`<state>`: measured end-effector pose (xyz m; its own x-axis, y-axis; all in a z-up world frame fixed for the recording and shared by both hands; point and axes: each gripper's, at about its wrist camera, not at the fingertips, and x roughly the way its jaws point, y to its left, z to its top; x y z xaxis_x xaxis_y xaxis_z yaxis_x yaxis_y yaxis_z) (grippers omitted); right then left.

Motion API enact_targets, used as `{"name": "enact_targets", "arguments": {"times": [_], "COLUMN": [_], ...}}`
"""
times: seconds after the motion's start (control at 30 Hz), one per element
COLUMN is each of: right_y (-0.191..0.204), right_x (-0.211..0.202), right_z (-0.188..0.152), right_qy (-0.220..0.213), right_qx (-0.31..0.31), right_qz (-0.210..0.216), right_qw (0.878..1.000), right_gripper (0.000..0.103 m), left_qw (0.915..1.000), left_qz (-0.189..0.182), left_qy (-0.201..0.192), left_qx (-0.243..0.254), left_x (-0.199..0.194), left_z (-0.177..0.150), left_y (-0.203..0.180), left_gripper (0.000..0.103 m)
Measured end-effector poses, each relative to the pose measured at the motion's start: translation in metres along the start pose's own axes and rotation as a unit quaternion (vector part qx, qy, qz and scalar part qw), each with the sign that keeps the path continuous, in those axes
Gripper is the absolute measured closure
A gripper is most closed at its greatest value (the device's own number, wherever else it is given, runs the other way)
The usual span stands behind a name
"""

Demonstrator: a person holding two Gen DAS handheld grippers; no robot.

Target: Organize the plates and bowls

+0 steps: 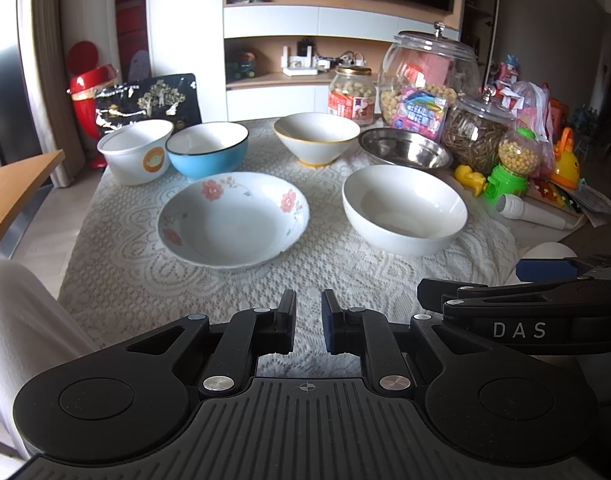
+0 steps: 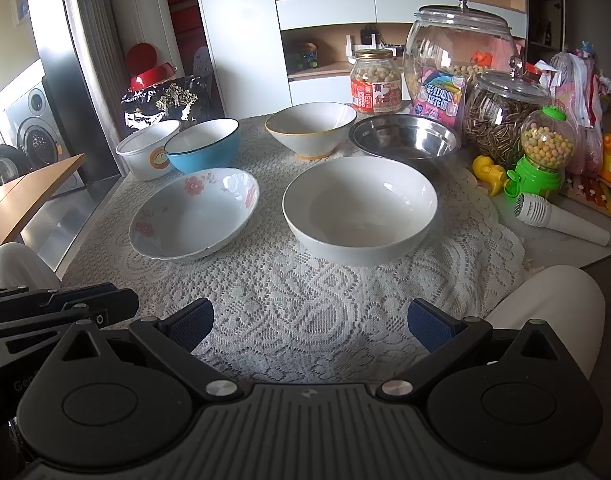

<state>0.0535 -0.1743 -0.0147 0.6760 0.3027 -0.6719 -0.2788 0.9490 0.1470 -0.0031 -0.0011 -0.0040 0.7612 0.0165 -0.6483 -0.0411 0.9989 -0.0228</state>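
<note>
Several bowls stand on a lace-covered table (image 1: 345, 280): a flowered shallow bowl (image 1: 233, 218) (image 2: 195, 212), a plain white bowl (image 1: 405, 210) (image 2: 361, 206), a steel bowl (image 1: 405, 148) (image 2: 405, 136), a yellow-rimmed white bowl (image 1: 316, 138) (image 2: 311, 128), a blue bowl (image 1: 207, 150) (image 2: 203, 144) and a white cup-shaped bowl (image 1: 136, 151) (image 2: 147, 148). My left gripper (image 1: 308, 320) is nearly shut and empty, at the near table edge. My right gripper (image 2: 310, 326) is open and empty, in front of the white bowl.
Glass jars of snacks (image 1: 427, 76) (image 2: 461, 56), a green candy dispenser (image 2: 543, 152), a yellow toy (image 2: 489, 174) and a white microphone (image 2: 561, 220) crowd the table's right side. A wooden table (image 1: 17, 192) stands at left. The person's knees (image 2: 545, 308) are at the near edge.
</note>
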Motion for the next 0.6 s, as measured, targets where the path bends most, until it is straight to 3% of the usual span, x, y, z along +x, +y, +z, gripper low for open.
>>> {"name": "enact_targets", "arguments": {"times": [0.3,0.43,0.53,0.6], "right_y": [-0.006,-0.028,-0.061,-0.090], "right_x": [0.005,0.016,0.033,0.050], "right_z": [0.005,0.029,0.053,0.068], "right_qy": [-0.002,-0.022,-0.019,-0.010], "right_qx": [-0.001,0.011,0.065,0.116], "right_qz": [0.010,-0.001,0.002,0.026], "right_qw": [1.000,1.000,0.998,0.993], "right_gripper": [0.000,0.000,0.000,0.000], "left_qw": [0.9998,0.9983,0.9908,0.9848], "left_qz": [-0.012,-0.057,-0.130,-0.161], "left_qy": [0.013,0.009,0.031,0.049], "left_qx": [0.005,-0.005,-0.023,-0.043], "left_x": [0.012,0.036,0.067,0.090], "left_z": [0.010,0.047,0.086,0.108], "left_y": [0.000,0.006,0.019,0.027], "left_gripper": [0.086,0.086,0.086,0.086]}}
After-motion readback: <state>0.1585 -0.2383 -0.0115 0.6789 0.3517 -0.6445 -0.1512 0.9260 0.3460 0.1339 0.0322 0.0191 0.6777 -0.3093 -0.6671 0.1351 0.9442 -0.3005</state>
